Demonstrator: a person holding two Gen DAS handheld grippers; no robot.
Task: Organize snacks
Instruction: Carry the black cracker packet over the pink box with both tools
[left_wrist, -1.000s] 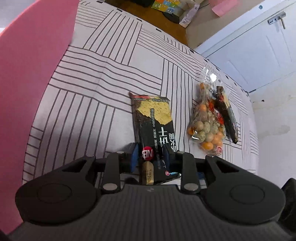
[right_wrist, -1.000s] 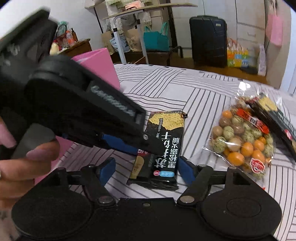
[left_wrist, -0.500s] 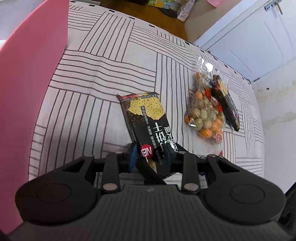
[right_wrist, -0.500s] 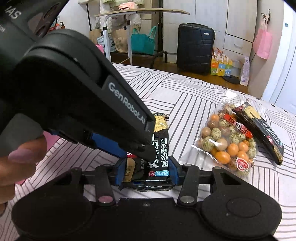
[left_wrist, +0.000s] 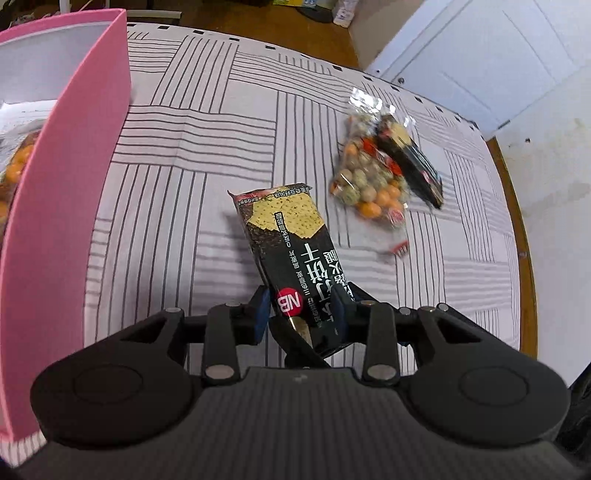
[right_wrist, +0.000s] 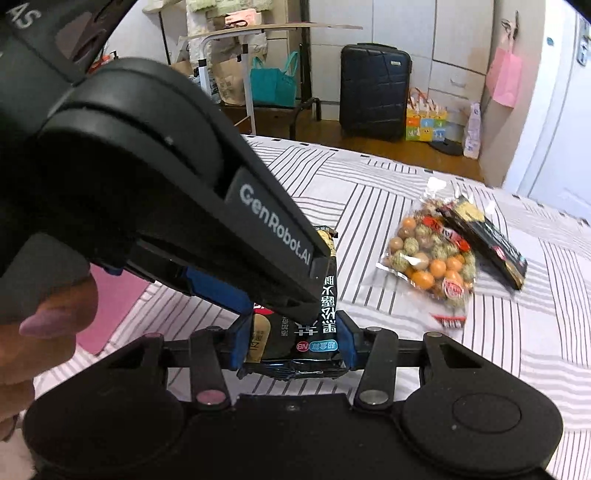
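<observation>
- The black cracker packet (left_wrist: 291, 258) is lifted off the striped cloth (left_wrist: 192, 155) covering the bench, with both tongs around its near end.
- The right tongs (right_wrist: 291, 345) are clamped across the packet's width, blue pads (right_wrist: 345, 341) pressed on either edge (the wrapper crumples slightly below them).
- The left tongs (left_wrist: 301, 314) come in from the left in the right wrist view, crossing over the packet; their jaws are opening, with the packet between them, and one blue pad (left_wrist: 260, 314) stands clear of the wrapper's edge.
- A hand (right_wrist: 33, 332) is wrapped around the left tool's grip.
- A clear bag of round orange and green snacks (right_wrist: 430, 258) lies on the cloth well apart from the packet, with a second dark packet (right_wrist: 487, 242) resting partly on its far side.
- A pink box (left_wrist: 62, 206) stands at the left of the bench, close to the lifted packet; orange snacks show inside it.
</observation>
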